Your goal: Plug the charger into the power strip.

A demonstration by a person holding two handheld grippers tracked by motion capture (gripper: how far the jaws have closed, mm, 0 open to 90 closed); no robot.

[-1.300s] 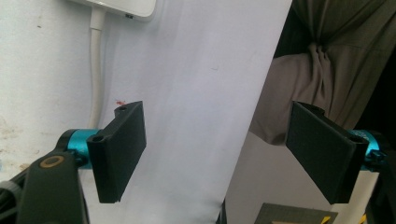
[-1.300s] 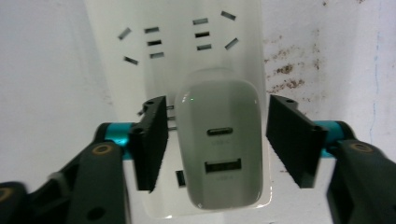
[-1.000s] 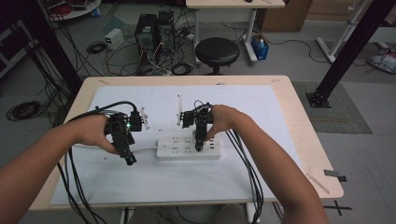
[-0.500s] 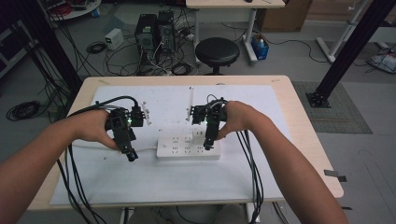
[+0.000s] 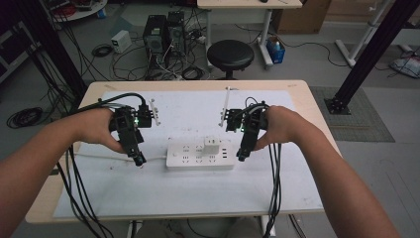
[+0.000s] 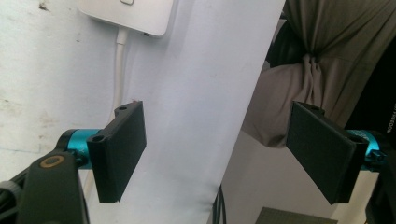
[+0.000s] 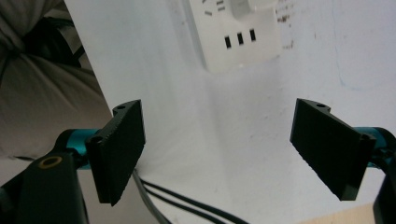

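A white power strip (image 5: 200,156) lies flat at the middle of the white sheet, with a white plug adapter (image 5: 212,146) seated in its top. My left gripper (image 5: 138,159) hovers just off the strip's left end, jaws open and holding nothing. Its own view shows the strip's end (image 6: 128,14) and white cord (image 6: 119,77) beyond the jaws. My right gripper (image 5: 241,156) hangs at the strip's right end, open and holding nothing. The right gripper view shows the strip's USB end (image 7: 236,37) ahead of my gripper (image 7: 219,149).
The white sheet (image 5: 198,198) covers most of the wooden table (image 5: 317,163). Black cables (image 5: 273,183) trail from both grippers over the table's front edge. A round stool (image 5: 230,54), computer towers and tangled wires stand on the floor behind the table.
My right gripper has moved rightward from above the power strip to its right end. My left gripper has stayed by the left end.
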